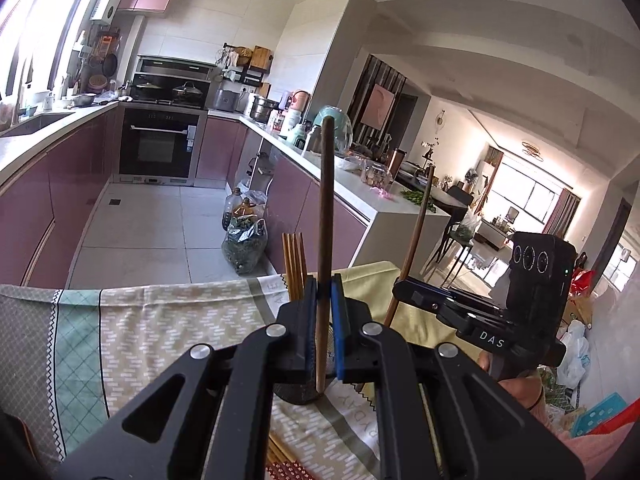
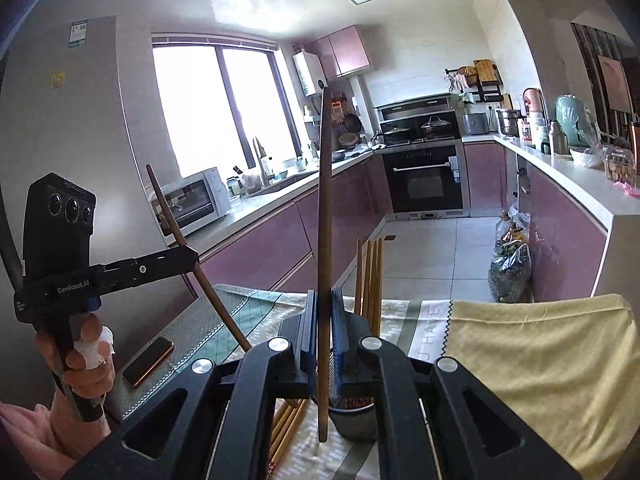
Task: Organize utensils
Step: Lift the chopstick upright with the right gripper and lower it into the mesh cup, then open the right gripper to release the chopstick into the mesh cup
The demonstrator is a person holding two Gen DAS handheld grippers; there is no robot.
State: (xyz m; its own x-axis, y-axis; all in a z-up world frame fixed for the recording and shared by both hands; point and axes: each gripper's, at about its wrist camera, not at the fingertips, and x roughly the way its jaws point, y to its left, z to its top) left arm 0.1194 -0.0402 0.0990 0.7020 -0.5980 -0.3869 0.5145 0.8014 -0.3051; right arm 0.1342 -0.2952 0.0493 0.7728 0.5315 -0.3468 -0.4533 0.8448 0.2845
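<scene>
Left wrist view: your left hand-held gripper (image 1: 325,292) is clenched on a dark chopstick (image 1: 325,216), which stands nearly upright between the blue pads. Its lower end sits at the rim of a dark mesh holder (image 1: 298,394) on the tabletop (image 1: 168,320), which is covered by a patterned cloth. A bundle of lighter chopsticks (image 1: 295,266) stands upright in the holder, just left of the left finger. To the right, your right hand-held gripper (image 1: 400,286) grasps a second dark chopstick (image 1: 418,232), tilted.

Right wrist view: your right hand-held gripper (image 2: 324,300) is clenched on its dark chopstick (image 2: 325,240), upright, lower end just left of the mesh holder (image 2: 354,420). The lighter bundle (image 2: 370,276) stands in the holder, just right of the fingers. More light chopsticks (image 2: 286,426) lie flat on the cloth, near left. Far left, the left hand-held gripper (image 2: 194,258) holds its tilted chopstick (image 2: 188,248). A phone (image 2: 148,360) lies on the tabletop.
</scene>
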